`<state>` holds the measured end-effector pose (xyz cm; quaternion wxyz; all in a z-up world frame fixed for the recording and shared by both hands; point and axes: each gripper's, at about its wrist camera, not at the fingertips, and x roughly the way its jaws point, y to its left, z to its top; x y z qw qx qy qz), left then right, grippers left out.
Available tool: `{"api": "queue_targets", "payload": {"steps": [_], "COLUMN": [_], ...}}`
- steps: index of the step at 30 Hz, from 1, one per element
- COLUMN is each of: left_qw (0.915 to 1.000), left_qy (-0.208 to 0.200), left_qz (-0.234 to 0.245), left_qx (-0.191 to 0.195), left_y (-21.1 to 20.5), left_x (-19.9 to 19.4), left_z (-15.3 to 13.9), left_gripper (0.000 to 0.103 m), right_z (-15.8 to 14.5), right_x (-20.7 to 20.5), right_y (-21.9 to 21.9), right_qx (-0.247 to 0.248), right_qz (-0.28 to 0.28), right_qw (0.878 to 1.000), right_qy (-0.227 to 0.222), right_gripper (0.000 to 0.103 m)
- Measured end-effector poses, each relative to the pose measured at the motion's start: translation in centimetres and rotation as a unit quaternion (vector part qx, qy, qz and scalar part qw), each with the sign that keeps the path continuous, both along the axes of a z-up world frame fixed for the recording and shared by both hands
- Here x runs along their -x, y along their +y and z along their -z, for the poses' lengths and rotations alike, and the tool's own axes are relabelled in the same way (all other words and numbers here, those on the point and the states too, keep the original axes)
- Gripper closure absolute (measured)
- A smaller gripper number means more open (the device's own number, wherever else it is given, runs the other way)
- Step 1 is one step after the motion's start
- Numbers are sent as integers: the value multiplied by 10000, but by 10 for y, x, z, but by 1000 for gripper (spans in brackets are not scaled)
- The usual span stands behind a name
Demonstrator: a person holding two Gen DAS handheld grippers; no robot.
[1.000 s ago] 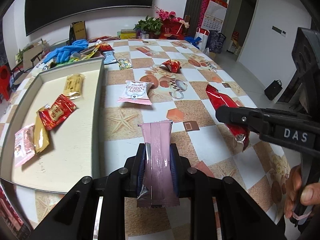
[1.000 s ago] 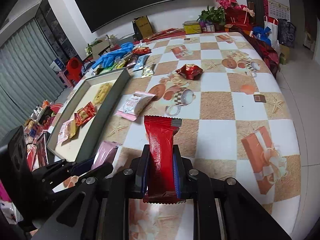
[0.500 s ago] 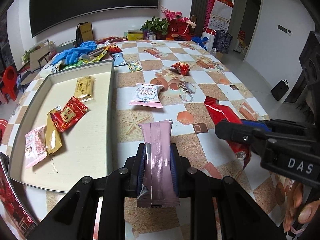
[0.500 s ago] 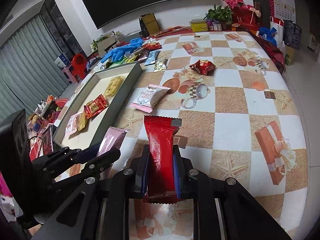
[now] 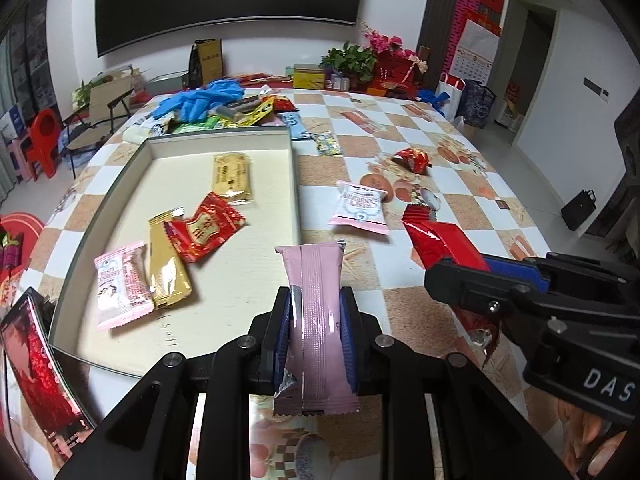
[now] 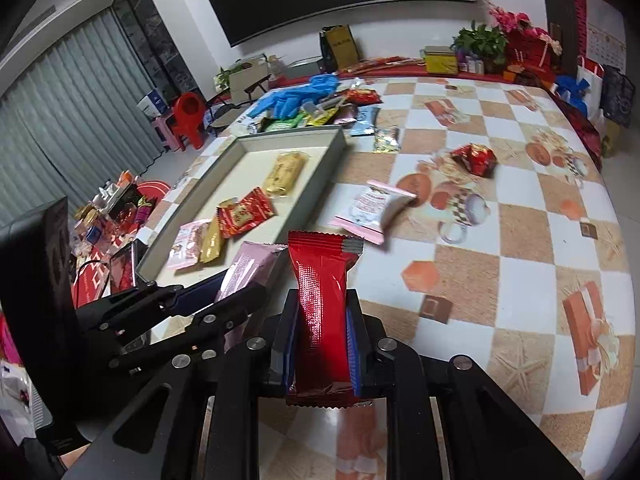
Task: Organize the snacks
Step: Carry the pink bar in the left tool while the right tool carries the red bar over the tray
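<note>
Snacks are in both grips: the left gripper (image 5: 315,332) clamps a pink bar (image 5: 318,312) and the right gripper (image 6: 323,344) pinches a red bar (image 6: 325,312), both just short of the tray's (image 5: 295,184) near right corner. Inside the tray lie five packets (pink, gold, red among them); a pink-and-white bag (image 5: 360,208) rests just right of it, and a crumpled red wrapper (image 5: 412,159) lies farther right.

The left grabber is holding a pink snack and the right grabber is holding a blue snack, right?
Not quite. The left gripper does hold the pink snack, but the snack in the right gripper is red, not blue. The right wrist view shows the red snack pinched between its blue pads; the blue is only the gripper's padding.
</note>
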<state>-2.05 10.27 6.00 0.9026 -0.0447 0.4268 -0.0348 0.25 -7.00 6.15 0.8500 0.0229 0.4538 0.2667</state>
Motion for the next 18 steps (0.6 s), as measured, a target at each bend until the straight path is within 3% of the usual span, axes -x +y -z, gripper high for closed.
{"api": "queue_targets", "payload": {"steps": [18], "left_qw": [9989], "left_qy": [27], "left_qz": [-459], "left_qx": [122], "left_y": [43], "left_x": [5], "left_z": [2], "left_gripper": [78], "right_z": [-3], "right_x": [-4], "right_y": [51], "right_qx": [73], "right_qz": [-408], "right_qw": [9991], "right_qy": [-65], "right_gripper": [81]}}
